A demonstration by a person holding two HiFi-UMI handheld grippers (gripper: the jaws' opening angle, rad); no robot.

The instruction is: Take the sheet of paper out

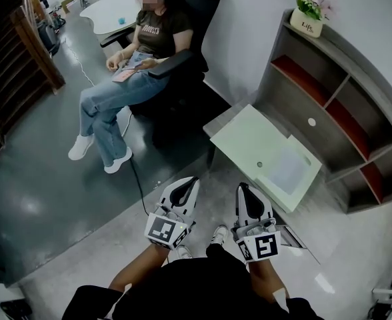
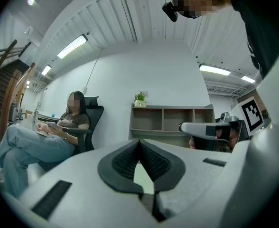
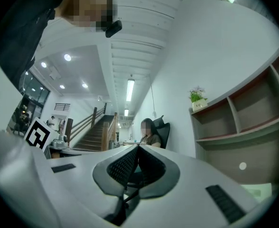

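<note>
A pale green low table (image 1: 246,139) stands in front of the grey shelf unit (image 1: 343,105). On its near right part lies a whitish rectangle (image 1: 287,172) that looks like the sheet of paper. My left gripper (image 1: 186,183) and right gripper (image 1: 244,189) are held side by side just short of the table, both pointing roughly level toward it. In the left gripper view the left gripper (image 2: 139,142) is shut with nothing between its pads. The right gripper (image 3: 138,147) also has its pads meeting at the tips and holds nothing. Neither touches the sheet.
A person sits in a black office chair (image 1: 189,52) at the far left of the table, legs stretched onto the dark floor. A potted plant (image 1: 308,15) tops the shelf unit. A cable (image 1: 137,182) runs across the floor. A wooden staircase (image 1: 23,52) rises at far left.
</note>
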